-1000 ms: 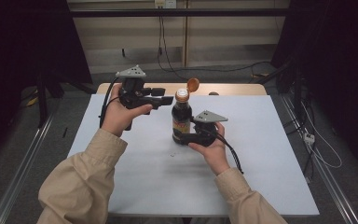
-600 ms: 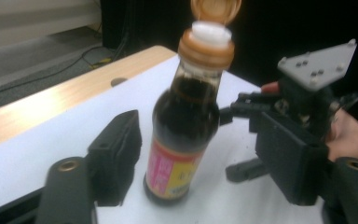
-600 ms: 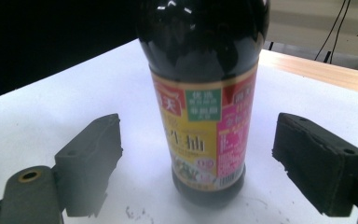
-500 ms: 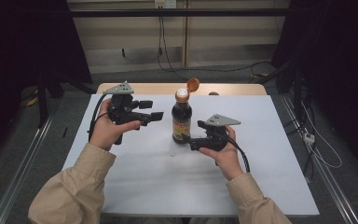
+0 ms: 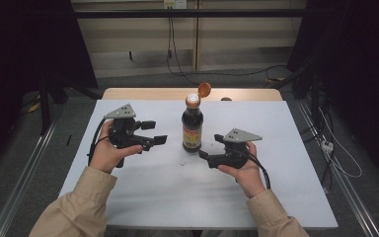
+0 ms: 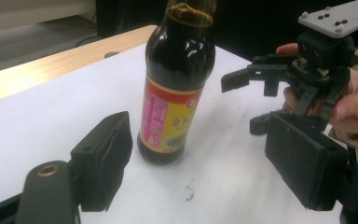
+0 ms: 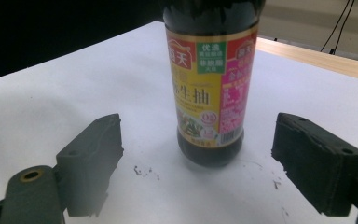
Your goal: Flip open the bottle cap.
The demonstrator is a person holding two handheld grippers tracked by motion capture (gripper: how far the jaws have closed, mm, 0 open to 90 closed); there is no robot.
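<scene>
A dark soy sauce bottle (image 5: 192, 129) with a yellow and pink label stands upright mid-table, its orange flip cap (image 5: 204, 90) hinged open. Left of it, apart from it, my left gripper (image 5: 154, 132) is open; its jaws have just been opening with nothing between them. In the left gripper view the bottle (image 6: 179, 84) stands beyond the left gripper (image 6: 205, 163), with the right gripper (image 6: 242, 102) farther off. At the bottle's lower right my right gripper (image 5: 211, 146) is open and points at it. In the right gripper view the bottle (image 7: 209, 84) stands just past the open right gripper (image 7: 205, 161).
A white sheet (image 5: 143, 197) covers the table, with a strip of bare wood (image 5: 143, 94) at the back. Small dark specks (image 5: 183, 161) lie near the bottle's base. Cables (image 5: 335, 148) run on the floor to the right.
My left gripper has moved from beside the bottle's cap down and to the left, and its jaws have spread. My right gripper has drawn back from the bottle's base toward the right.
</scene>
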